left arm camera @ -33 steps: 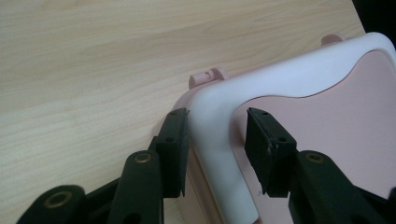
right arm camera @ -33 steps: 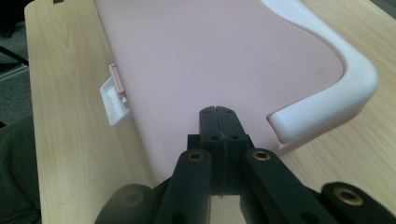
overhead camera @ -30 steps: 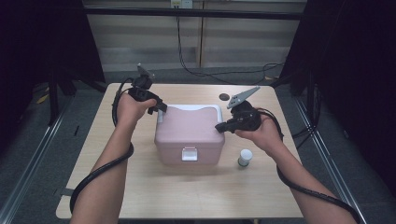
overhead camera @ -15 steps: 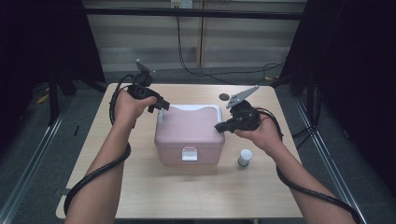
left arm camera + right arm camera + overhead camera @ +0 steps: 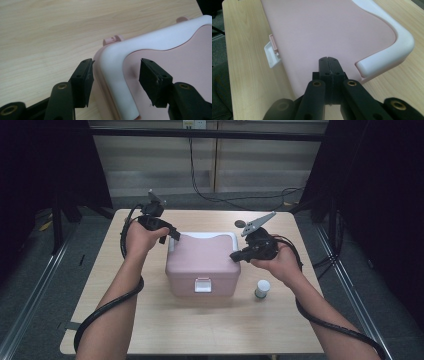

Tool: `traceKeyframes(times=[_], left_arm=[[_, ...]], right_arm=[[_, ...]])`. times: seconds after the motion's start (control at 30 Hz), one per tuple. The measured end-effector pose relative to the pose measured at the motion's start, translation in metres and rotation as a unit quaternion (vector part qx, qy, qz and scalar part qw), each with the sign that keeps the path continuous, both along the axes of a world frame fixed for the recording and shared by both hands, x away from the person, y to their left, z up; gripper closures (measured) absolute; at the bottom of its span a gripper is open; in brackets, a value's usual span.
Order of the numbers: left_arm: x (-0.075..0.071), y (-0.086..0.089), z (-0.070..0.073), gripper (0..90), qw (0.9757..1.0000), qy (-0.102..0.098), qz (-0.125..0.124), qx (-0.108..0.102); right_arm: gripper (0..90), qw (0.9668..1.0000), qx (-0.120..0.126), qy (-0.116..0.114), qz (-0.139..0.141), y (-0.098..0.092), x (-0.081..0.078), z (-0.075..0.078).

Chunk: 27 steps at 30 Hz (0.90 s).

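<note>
The pink box (image 5: 202,265) sits mid-table. The left gripper (image 5: 113,77) straddles the white handle (image 5: 117,75) at its far left corner; its jaws have just been opening, pads seemingly clear. The right gripper (image 5: 329,62), jaws closed empty, rests on the lid's right edge.

The pink box (image 5: 202,262) stands mid-table and blocks the straight path between the 2 hands. Bare table (image 5: 220,330) lies open in front of it and along the left side. On the right, a small white bottle (image 5: 262,288) stands near the box's front corner, narrowing that gap. A dark round object (image 5: 239,223) sits behind the box.
</note>
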<state>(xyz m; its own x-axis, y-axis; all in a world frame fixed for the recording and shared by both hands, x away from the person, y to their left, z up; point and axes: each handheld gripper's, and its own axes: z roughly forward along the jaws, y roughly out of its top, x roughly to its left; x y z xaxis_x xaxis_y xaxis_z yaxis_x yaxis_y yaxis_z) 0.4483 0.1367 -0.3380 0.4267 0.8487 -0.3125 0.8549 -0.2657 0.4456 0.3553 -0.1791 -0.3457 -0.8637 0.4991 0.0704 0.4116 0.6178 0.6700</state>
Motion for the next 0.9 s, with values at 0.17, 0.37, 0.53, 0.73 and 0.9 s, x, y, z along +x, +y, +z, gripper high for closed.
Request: traceKeyframes(times=[0.17,0.37,0.53,0.73,0.9], left_arm=[[0.002,-0.005,-0.006,41.3,0.9999,0.009,0.000,-0.013],[0.001,-0.007,0.000,43.2,0.9999,0.009,0.002,-0.008],[-0.001,-0.005,0.004,43.7,0.9998,0.012,0.003,-0.018],[-0.004,-0.001,0.012,44.9,0.9995,0.009,-0.008,-0.028],[-0.008,-0.002,0.017,45.6,0.9997,0.008,-0.016,-0.015]], right_arm=[[90.0,1.0000,-0.001,0.000,0.001,0.000,0.000,0.000],[90.0,1.0000,0.004,0.002,-0.002,-0.001,0.000,-0.001],[90.0,1.0000,0.008,0.001,-0.001,0.000,0.001,-0.001],[90.0,0.9999,0.013,0.006,-0.003,0.000,0.001,-0.002],[90.0,0.9998,0.006,0.016,-0.009,0.001,0.001,-0.001]])
